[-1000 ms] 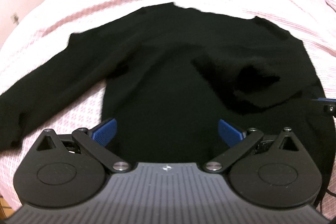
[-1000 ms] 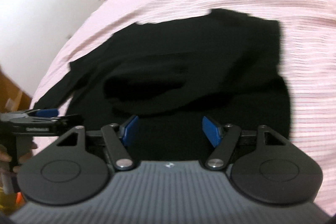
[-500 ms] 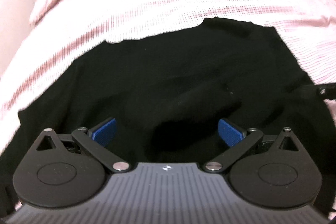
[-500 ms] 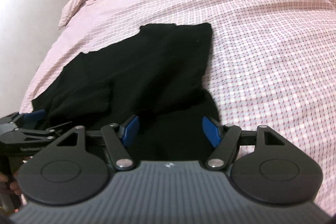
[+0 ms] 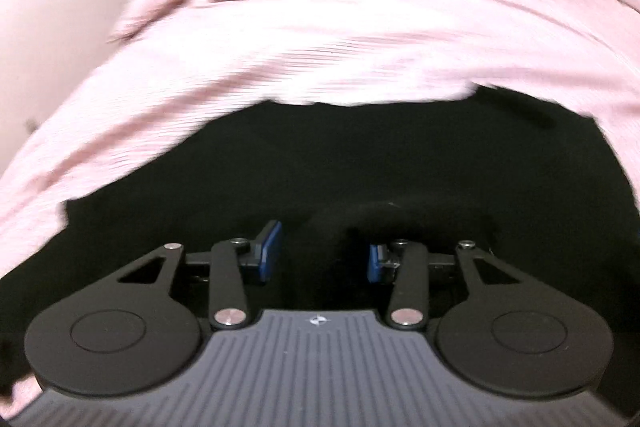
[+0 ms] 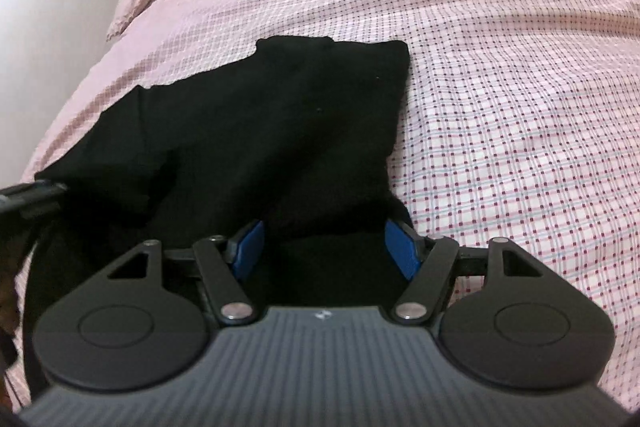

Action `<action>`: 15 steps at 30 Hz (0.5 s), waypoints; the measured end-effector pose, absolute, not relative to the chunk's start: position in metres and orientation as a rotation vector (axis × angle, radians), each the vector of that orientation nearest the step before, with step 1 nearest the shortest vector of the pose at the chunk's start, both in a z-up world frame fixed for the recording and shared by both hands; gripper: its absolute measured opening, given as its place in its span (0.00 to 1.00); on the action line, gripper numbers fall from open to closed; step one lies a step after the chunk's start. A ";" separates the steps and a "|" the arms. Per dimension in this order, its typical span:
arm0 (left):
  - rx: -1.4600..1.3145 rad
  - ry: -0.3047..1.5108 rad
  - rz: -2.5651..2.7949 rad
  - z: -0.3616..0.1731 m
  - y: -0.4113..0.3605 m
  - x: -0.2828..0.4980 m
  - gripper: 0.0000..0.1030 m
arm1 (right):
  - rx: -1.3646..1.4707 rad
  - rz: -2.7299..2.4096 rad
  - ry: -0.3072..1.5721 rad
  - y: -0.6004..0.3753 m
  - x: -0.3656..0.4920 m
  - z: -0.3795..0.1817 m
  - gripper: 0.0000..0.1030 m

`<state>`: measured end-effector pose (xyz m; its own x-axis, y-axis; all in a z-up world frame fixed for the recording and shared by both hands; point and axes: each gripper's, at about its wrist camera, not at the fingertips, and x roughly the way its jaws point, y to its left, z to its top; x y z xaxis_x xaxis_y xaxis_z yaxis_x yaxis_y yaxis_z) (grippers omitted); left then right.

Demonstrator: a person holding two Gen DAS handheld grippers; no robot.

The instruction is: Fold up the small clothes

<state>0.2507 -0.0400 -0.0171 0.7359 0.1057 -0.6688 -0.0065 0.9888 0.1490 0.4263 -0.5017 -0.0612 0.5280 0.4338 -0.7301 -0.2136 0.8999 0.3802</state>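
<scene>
Two grippers low over one black garment (image 6: 280, 131) on the pink checked bed (image 6: 520, 107).
Left gripper (image 5: 320, 255): jaws just been closing, part-way in, black cloth between the pads, contact not discernible. Right gripper (image 6: 326, 247): released, jaws spread over the garment's near right edge.

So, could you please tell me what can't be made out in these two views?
- Left wrist view: motion blur; whether the left gripper pinches the black garment is unclear.
- Right wrist view: the right gripper body covers the garment's near hem; the bedspread runs off frame.
</scene>
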 end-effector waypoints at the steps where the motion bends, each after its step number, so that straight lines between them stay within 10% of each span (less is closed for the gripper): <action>1: 0.126 0.746 0.094 -0.017 -0.027 0.249 0.47 | 0.255 0.391 0.939 -0.501 0.427 -0.061 0.66; 15: -0.157 0.800 0.263 -0.023 0.093 0.199 0.48 | 0.119 0.393 0.934 -0.484 0.429 -0.065 0.69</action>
<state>0.1989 0.0930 -0.0226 0.6665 0.1726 -0.7253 -0.2906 0.9560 -0.0394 0.4290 -0.4839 -0.0650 0.5298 0.3794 -0.7586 -0.2774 0.9227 0.2678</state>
